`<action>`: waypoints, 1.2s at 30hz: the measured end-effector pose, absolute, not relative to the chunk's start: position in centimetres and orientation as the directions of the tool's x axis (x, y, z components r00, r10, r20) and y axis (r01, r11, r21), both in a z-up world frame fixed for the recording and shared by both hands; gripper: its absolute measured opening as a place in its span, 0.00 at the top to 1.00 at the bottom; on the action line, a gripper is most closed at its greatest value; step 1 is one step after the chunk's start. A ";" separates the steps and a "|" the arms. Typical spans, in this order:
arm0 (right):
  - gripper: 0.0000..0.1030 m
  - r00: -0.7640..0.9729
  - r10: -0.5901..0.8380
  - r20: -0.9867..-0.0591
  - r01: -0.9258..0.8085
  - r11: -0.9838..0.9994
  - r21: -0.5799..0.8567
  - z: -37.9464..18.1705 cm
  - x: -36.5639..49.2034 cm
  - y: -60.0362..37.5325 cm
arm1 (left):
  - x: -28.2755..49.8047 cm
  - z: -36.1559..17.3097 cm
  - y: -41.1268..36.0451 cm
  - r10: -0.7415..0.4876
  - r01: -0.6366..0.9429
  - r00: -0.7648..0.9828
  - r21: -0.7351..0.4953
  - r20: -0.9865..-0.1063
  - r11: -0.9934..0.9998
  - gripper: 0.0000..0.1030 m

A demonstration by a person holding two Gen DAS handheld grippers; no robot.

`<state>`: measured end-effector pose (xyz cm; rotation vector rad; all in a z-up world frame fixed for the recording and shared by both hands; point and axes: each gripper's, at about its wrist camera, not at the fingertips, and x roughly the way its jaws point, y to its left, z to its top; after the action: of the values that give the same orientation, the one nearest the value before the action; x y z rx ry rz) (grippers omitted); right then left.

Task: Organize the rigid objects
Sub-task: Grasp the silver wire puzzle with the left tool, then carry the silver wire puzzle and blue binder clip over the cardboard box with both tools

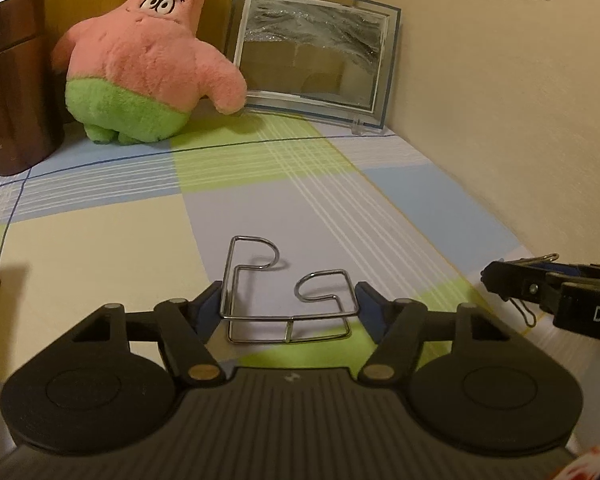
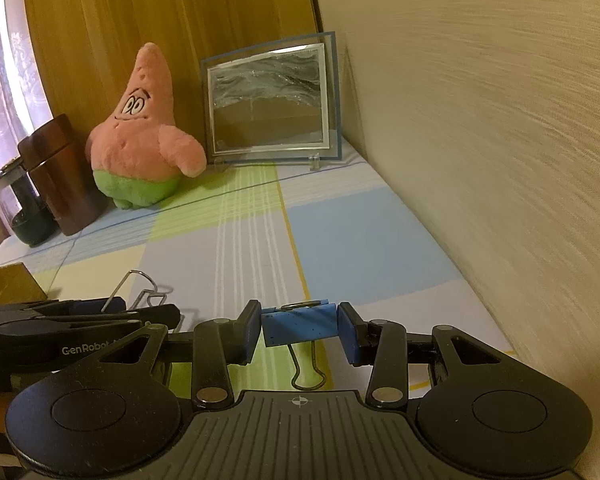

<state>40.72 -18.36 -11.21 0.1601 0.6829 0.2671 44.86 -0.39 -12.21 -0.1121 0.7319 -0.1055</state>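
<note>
A: Report the left claw [image 1: 290, 306].

B: It pinches a wire rack [image 1: 288, 292] by its two outer side wires, one blue pad on each. The rack's long axis runs across the claw, side to side. Its two hooked ends point away from the camera, toward the far edge of the counter [image 1: 100, 240]. Whether the base touches the checked cloth cannot be told.

A: And the right claw [image 2: 299, 330]?

B: It is pressed onto a blue binder clip [image 2: 300, 324], gripping it at both ends. The clip's long axis spans the pads. One wire handle hangs down toward the camera; the other lies flat on top.

A: Where do the two stand relative to each other?

B: Side by side near the counter's near edge, the right claw close to the wall [image 1: 500, 100].

A: Surroundings?

B: Along the far edge: a brown canister [image 1: 14, 80] at the left, a pink plush star [image 1: 148, 60], and a glass picture frame [image 1: 312, 52] in the far right corner. The middle of the counter holds only cloth.
</note>
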 end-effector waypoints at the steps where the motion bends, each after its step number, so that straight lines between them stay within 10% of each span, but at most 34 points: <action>1: 0.63 0.743 0.295 -0.601 -0.190 0.954 0.233 -11.2 40.7 -18.3 | 44.8 -12.2 -0.3 -0.136 0.053 0.737 -0.144 -0.662 0.988 0.37; 36: 0.63 0.676 0.335 -0.656 -0.270 0.941 0.202 -5.5 18.4 -14.2 | 18.4 -2.6 1.7 -0.135 0.076 0.738 -0.116 -0.661 0.990 0.37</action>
<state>18.42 -14.21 -5.45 0.0911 0.7556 0.3409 18.43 1.67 -2.64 -0.0834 0.7317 -0.1160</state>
